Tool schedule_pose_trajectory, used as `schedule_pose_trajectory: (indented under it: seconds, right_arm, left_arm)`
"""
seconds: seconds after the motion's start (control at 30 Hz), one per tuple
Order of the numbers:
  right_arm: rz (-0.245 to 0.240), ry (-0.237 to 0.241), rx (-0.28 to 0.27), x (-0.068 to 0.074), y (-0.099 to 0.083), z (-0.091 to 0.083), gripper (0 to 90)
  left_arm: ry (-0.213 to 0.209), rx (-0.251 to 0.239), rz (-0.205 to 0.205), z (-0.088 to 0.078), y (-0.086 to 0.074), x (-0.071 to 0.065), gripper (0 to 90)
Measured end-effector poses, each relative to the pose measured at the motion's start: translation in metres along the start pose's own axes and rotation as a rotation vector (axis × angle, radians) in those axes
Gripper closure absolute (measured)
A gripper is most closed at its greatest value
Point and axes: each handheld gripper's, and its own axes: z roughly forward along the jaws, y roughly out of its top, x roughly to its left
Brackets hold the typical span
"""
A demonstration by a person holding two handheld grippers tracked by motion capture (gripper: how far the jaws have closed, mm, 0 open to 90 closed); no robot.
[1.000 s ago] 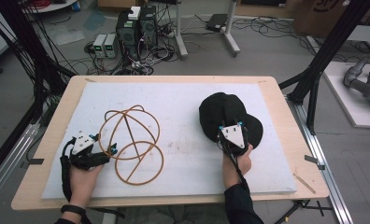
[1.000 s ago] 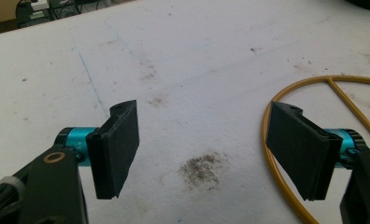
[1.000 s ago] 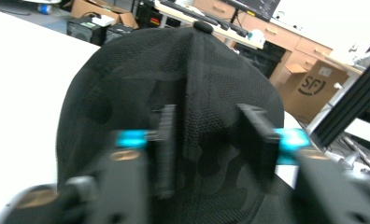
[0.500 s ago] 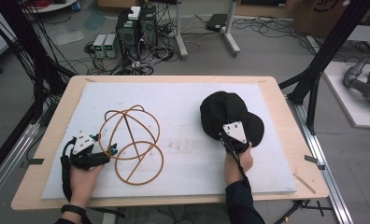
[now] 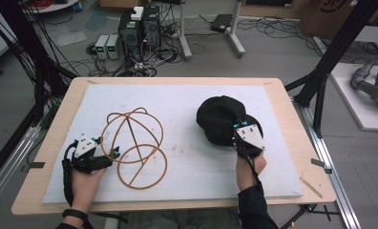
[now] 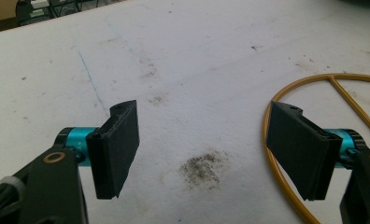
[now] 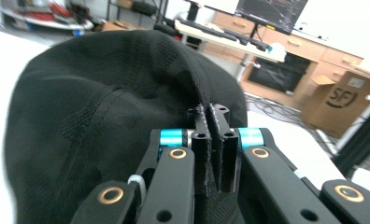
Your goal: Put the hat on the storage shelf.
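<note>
A black cap (image 5: 219,116) lies on the right of the white foam board (image 5: 177,102). My right gripper (image 5: 239,125) is at the cap's near edge. Its jaws have just been closing and are now shut on a fold of the cap's fabric (image 7: 94,107), pinched at the right gripper's tips (image 7: 212,114). On the left, a golden wire frame (image 5: 141,187) of a dome and a flat ring rests on the board. My left gripper (image 5: 110,147) stands open beside it. In the left gripper view the left gripper (image 6: 202,140) has bare board between its pads, and the wire ring (image 6: 332,74) runs under the right pad.
The board covers a wooden table (image 5: 177,80) with black frame posts (image 5: 330,62) at the right and cables at the left. Computers and wires (image 5: 139,28) sit on the floor beyond the far edge. The board's middle lies between frame and cap.
The right gripper has shut on the cap's near edge and risen a little, pulling the fabric up with it. The left gripper and wire frame have stayed put.
</note>
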Motion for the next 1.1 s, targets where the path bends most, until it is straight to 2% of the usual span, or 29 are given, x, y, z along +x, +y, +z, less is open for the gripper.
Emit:
schedule_pose_trajectory:
  seconds: [0.3,0.47,0.7,0.9,1.1]
  right_arm:
    - [0.078,0.075,-0.066,0.001,0.018,-0.010,88.7]
    - [0.109,0.094,-0.096,0.002,0.029,-0.014,88.7]
    - [0.146,0.136,-0.164,0.003,0.056,-0.024,88.7]
    - [0.188,0.199,-0.220,0.008,0.081,-0.034,88.7]
    - [0.198,0.259,-0.284,0.015,0.112,-0.045,88.7]
  left_arm:
    - [0.000,0.000,-0.001,0.000,0.000,0.000,26.1]
    - [-0.001,0.002,0.004,0.000,0.000,0.000,26.1]
    - [0.000,0.001,0.001,0.000,0.000,0.000,26.1]
    - [-0.002,0.000,-0.008,-0.001,0.000,0.002,26.1]
    - [0.002,-0.006,-0.016,-0.001,0.000,0.003,26.1]
